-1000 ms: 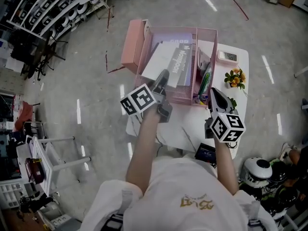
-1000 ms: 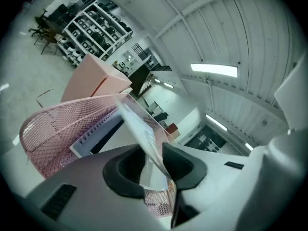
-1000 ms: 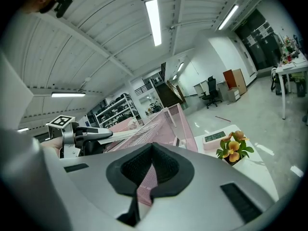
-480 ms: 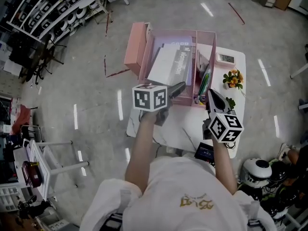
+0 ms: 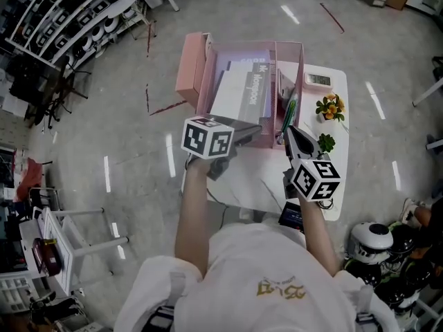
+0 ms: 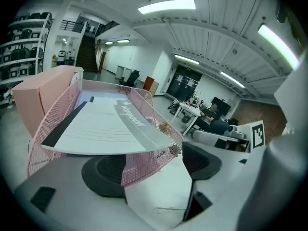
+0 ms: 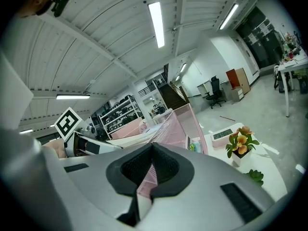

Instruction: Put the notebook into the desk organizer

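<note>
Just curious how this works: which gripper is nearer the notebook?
Left. The left gripper sits just before the near edge of the notebook, its jaws just opened, gripping nothing. The right gripper hangs farther off, by the right front corner of the desk organizer.

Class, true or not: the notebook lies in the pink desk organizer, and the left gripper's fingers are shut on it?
No. The notebook lies in the pink desk organizer, but the left gripper has just been opening its fingers, which stand open, only the organizer's corner between them (left gripper view).
</note>
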The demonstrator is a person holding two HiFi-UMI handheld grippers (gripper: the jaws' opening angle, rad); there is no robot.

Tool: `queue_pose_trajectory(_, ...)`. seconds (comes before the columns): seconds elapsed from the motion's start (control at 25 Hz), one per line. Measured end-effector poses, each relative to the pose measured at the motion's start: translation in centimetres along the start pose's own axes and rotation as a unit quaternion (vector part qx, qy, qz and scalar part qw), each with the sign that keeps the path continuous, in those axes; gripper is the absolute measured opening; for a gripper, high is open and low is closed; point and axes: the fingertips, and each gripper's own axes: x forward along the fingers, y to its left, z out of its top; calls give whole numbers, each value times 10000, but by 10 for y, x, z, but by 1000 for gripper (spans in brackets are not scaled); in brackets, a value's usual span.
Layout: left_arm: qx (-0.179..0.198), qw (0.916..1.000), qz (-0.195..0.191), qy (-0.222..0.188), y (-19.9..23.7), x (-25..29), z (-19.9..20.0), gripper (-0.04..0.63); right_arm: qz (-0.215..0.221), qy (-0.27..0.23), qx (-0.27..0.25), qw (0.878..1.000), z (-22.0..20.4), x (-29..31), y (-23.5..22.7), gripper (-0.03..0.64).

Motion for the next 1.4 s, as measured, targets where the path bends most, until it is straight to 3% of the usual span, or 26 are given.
queue_pose_trajectory(0.08,44,9999,-140,49,-3,0,-3,363,6,7,16,10000,-2,-3,0,12)
queue_pose_trajectory(0.12,87,9998,-183,62,-3,-1,-5,314,8,16,24,10000,-3,-4,-1,12)
queue_pose_trajectory(0.16,136,9997,-192,58,-4,-1,-5,222,3,25,34,10000,-4,-5,-2,12)
queue_pose_trajectory(0.24,161,9998,-109,14,-1,-1,-4,192,-27,32,70,10000,-6,-7,-6,12)
queue_pose_trajectory(0.4,196,9987,480,-22,14,-1,-5,137,-81,-4,155,9998,-5,-10,-11,12)
queue_pose_trajectory(0.48,457,9959,778,97,18,-5,-7,18,-90,-19,171,9998,-5,-10,-13,12)
queue_pose_trajectory(0.6,652,9946,756,290,13,-6,-9,18,-87,-23,178,9998,-4,-10,-14,12)
queue_pose_trajectory(0.72,542,9963,661,136,12,-9,-7,17,-64,-14,163,9998,-5,-10,-12,12)
queue_pose_trajectory(0.88,187,9955,648,-669,15,-19,-1,18,-47,-16,95,9999,-3,-11,-6,12)
queue_pose_trajectory(1.04,-343,9865,368,-1560,10,-34,-2,18,-88,-60,-75,9999,-4,-15,2,12)
queue_pose_trajectory(1.4,-199,9649,508,-2568,-5,-77,-21,18,-570,-231,-780,9951,-12,-35,29,12)
